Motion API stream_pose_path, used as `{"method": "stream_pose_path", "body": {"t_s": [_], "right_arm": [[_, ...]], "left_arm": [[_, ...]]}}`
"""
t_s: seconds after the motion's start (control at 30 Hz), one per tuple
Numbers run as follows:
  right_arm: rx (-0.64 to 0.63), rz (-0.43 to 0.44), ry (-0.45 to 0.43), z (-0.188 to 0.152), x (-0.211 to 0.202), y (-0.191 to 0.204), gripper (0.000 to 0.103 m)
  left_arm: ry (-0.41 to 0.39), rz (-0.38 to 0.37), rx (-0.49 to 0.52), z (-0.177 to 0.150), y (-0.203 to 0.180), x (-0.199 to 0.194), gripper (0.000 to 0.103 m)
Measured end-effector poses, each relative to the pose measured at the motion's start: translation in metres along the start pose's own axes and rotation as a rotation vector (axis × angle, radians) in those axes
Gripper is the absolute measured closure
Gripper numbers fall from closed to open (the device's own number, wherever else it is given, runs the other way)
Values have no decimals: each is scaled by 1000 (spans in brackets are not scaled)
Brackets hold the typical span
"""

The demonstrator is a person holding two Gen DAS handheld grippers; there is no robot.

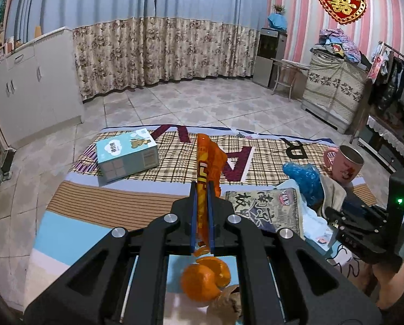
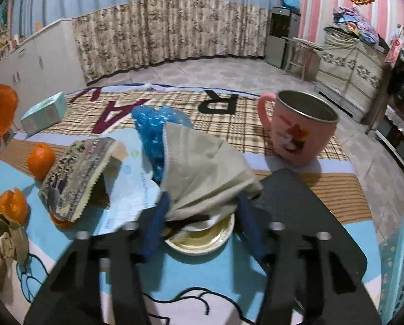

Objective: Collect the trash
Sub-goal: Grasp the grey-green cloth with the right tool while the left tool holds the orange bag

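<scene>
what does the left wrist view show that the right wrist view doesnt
Only the left wrist view: the left gripper shut on the orange wrapper, and the right gripper's black body at the right edge.

Only the right wrist view: the right gripper with the grey mask between its fingers, the small dish beneath, and the crumpled brown paper.

Both: the pink mug, blue plastic bag, patterned packet, tissue box, oranges and the orange wrapper.

One mug [image 2: 299, 132], one box [image 1: 128, 156], two oranges [image 2: 40, 159].
</scene>
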State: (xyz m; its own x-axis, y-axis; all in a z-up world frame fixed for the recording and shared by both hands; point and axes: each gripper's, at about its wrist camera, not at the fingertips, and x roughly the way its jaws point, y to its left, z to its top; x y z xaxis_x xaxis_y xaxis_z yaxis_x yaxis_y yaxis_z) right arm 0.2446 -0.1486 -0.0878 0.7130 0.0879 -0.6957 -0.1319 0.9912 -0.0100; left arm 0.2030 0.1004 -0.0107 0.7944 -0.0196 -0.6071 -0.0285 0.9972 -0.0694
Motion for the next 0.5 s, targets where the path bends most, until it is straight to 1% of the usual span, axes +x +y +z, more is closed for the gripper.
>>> {"method": "stream_pose_path", "body": {"t_s": [0.07,0.13,0.37,0.5], "right_arm": [[8,-5,-36,2,-10,-4,80],[18,-1,-59,3,-19,-9,83],[96,-8,-137,5,-62,-48,85],[131,-45,-158,-1,-85,-70,85]], "left_arm": [[-1,-1,0,0,-2,0,98],[-3,-8,-2,1,-4,0,98],[-14,-31,19,4,-23,-2,98],[-16,-49,31,4,-36,-3,98]]}}
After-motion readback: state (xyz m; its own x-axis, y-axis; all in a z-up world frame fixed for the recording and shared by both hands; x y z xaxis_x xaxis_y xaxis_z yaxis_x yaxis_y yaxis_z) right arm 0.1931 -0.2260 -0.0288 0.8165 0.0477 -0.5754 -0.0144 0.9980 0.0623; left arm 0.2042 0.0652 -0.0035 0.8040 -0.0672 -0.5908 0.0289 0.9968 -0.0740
